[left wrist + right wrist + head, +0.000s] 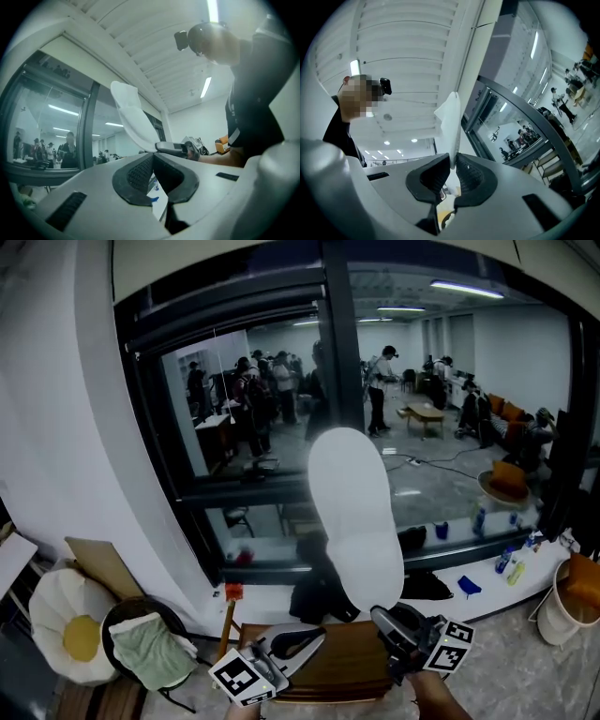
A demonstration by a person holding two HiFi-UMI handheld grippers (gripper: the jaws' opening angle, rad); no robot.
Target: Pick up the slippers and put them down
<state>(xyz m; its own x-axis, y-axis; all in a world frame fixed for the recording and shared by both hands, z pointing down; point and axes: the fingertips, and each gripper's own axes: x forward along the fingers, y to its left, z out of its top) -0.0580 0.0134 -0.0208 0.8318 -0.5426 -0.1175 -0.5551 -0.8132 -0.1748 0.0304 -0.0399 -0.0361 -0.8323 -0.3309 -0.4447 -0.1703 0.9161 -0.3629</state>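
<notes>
Holding one white slipper [352, 512] upright, well clear above a wooden surface [347, 667], right gripper [453, 165] has jaws nearly closed, pinching slipper's thin lower edge; narrow grip suits thin material, prob. lifted for set-down. Left gripper [153, 157] just beside: jaws together, nothing btwn them. Second slipper not in view.

The thin white cloth-like slipper [352, 512] looks matt and smooth; the right gripper [453, 164] has a smooth matt grey plastic shell and 2 black ribbed rubbery pads [476, 176]; the brown wooden tabletop [347, 664] shines faintly.
</notes>
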